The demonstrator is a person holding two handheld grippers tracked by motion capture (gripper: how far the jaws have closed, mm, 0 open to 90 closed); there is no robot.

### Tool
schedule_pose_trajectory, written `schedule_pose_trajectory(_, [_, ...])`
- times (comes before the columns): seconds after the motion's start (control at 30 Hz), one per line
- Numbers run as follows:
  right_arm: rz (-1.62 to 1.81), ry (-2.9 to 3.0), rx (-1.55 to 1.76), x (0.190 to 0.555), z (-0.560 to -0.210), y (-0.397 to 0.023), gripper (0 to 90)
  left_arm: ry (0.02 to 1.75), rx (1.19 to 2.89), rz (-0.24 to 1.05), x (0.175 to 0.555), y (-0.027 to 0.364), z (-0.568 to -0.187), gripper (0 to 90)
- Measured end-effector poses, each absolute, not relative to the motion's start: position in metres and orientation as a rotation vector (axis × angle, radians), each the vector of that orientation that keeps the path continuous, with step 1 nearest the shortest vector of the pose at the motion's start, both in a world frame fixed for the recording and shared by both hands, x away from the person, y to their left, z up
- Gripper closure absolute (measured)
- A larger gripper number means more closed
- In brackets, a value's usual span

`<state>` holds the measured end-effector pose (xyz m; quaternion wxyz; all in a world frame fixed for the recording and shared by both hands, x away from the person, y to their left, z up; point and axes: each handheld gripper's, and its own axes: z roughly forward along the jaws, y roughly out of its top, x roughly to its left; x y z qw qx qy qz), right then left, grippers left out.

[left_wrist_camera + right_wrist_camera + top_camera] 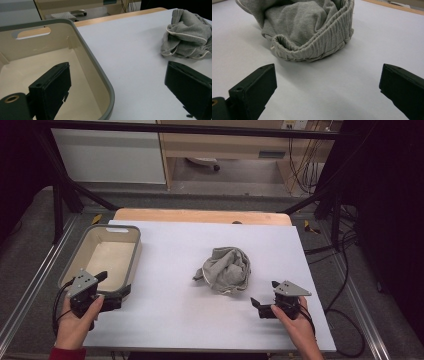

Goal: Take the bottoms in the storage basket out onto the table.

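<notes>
Two hands enter at the near edge of the counter (200, 320), each holding a black tool. Left hand (75, 322) wears a dark red sleeve cuff; right hand (296, 327) is bare at the wrist.

Counter: flat, covered by a smooth, matte white sheet; a strip of light wood shows along the far edge.

Bin (127, 265): rectangular plastic tub with rounded corners, grey rim, cream interior, a slot handle cut into the far wall. Sits on the left part of the counter. Interior bare; faint scuffs on the inner far wall.

Garment (226, 270): grey knit fabric, soft and fleecy, crumpled into a rounded heap near the middle of the counter, well apart from the bin. A ribbed, gathered elastic band curls around the near side of it; thin white piping runs along some seams.

Left tool (111, 290): black, blocky jaws, grey three-cornered plate on top. Jaws stand wide apart, holding nothing; one jaw sits over the bin interior, the other over the white sheet, straddling the bin's near right rim.

Right tool (265, 296): same build. Jaws wide apart, empty, pointed at the garment's ribbed band from just beside it, not touching.
</notes>
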<state>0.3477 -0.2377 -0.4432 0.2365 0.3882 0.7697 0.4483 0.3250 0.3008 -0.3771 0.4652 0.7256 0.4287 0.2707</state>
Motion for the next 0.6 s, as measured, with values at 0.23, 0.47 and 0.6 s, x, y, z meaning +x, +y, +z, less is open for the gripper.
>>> schedule_pose_trajectory(0.23, [1.226, 2.116, 1.066, 0.348, -0.444, -0.237, 1.7, 1.050, 1.816, 0.663, 0.327, 0.299, -0.383, 6.7])
schedule_pose_trajectory(0.47, [1.222, 2.125, 1.061, 0.348, -0.444, -0.237, 1.7, 1.050, 1.831, 0.620, 0.328, 0.296, -0.388, 6.7])
schedule_pose_trajectory(0.6, [1.226, 2.127, 1.058, 0.348, -0.444, -0.236, 1.7, 1.053, 1.855, 0.620, 0.329, 0.294, -0.392, 6.7])
